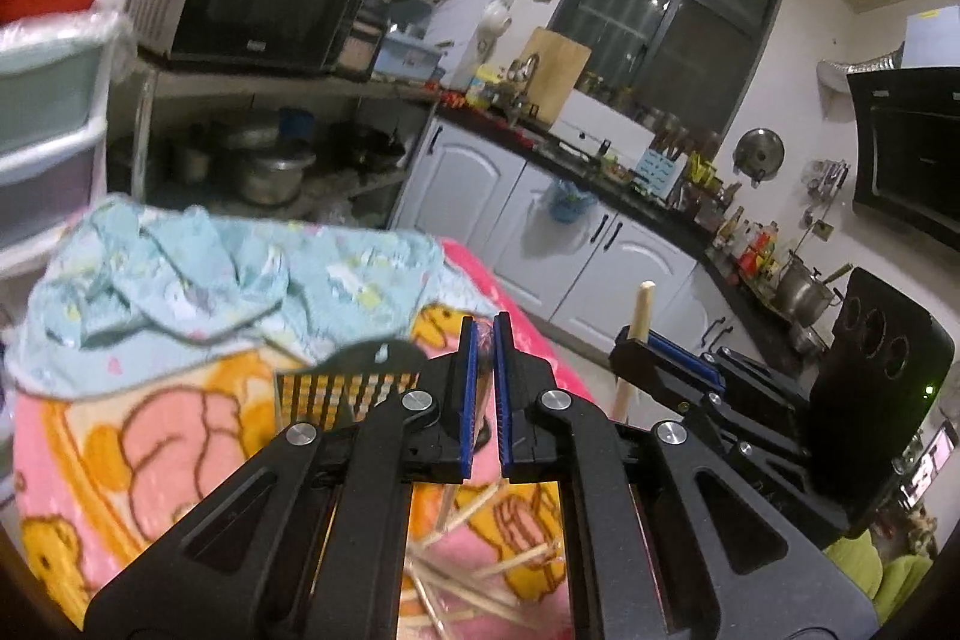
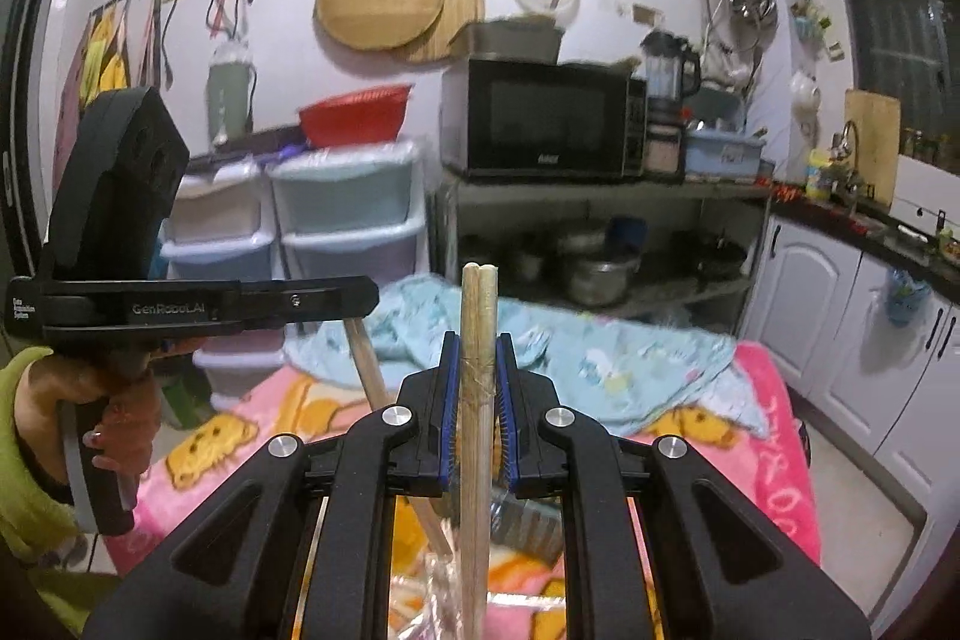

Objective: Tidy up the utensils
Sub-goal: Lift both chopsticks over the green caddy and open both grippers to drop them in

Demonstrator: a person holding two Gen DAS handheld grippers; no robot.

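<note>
- Chopsticks [image 2: 478, 370], a wooden pair standing nearly upright, are clamped between the blue pads of my right jaws [image 2: 478, 340], their blunt ends sticking up above the fingertips and their lower length running down below
- From the left wrist view those same sticks poke up out of my right jaws at the right side of the picture, tip pale and rounded
- My left jaws [image 1: 485, 325] are clenched almost completely, the blue pads nearly meeting; in their own view I see only a sliver of something between the tips and cannot tell what it is
- In the right wrist view a single wooden stick [image 2: 375, 376] slants down from under my left jaws, so they seem to grip it, though the contact itself is hidden
- More loose chopsticks [image 1: 480, 574] lie scattered on the pink cartoon blanket [image 1: 120, 460] that covers the surface below me
- A black slotted holder [image 1: 336, 388] sits on the blanket just beyond my left jaws
- A crumpled pale blue cloth [image 1: 228, 274] lies at the far end of the blanket
- A hand [image 2: 114, 418] in a green sleeve grips the left handle
</note>
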